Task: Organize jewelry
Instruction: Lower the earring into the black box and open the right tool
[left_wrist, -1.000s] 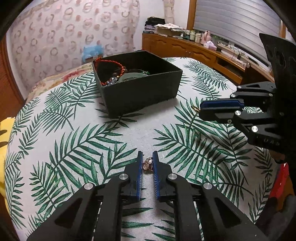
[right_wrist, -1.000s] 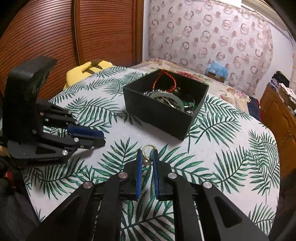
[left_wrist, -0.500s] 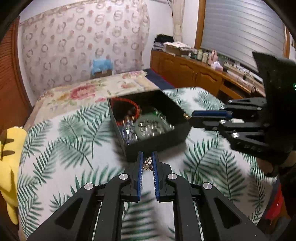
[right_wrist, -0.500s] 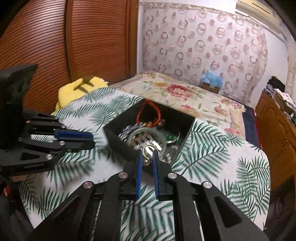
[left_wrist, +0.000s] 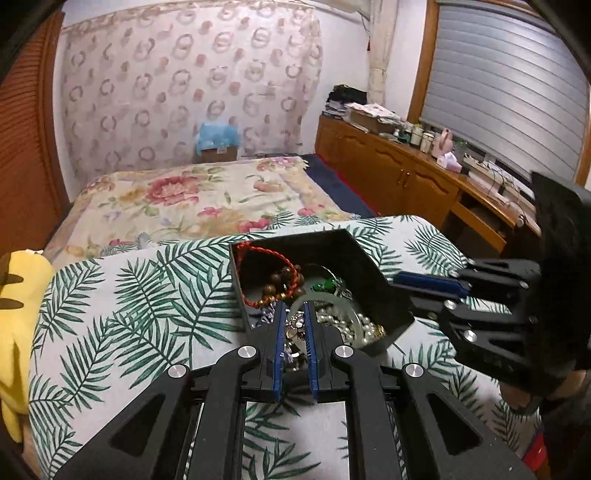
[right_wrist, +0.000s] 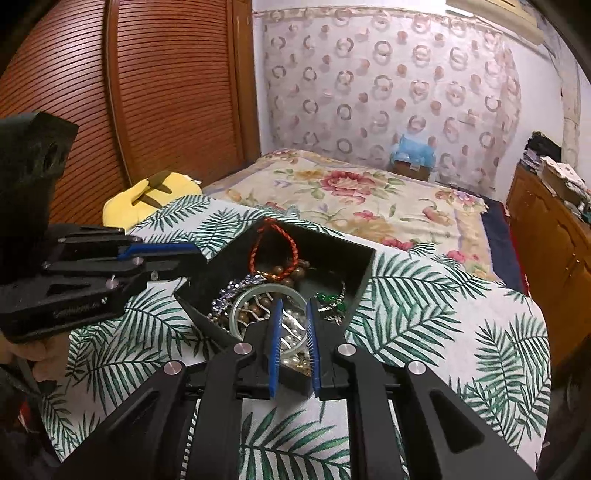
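left gripper: jaws narrow, pinching small item | right gripper: jaws slightly parted, nothing held

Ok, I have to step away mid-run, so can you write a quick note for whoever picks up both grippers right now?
Left gripper: shut on a small charm, poised over the near corner of the black box.
Right gripper: over the box, jaws slightly apart, nothing visible between them.
Done: red cord bracelet, pale bangle and pearls lie in the box.
Left: release the charm into the box. No loose jewelry shows on the leaf-print cloth.
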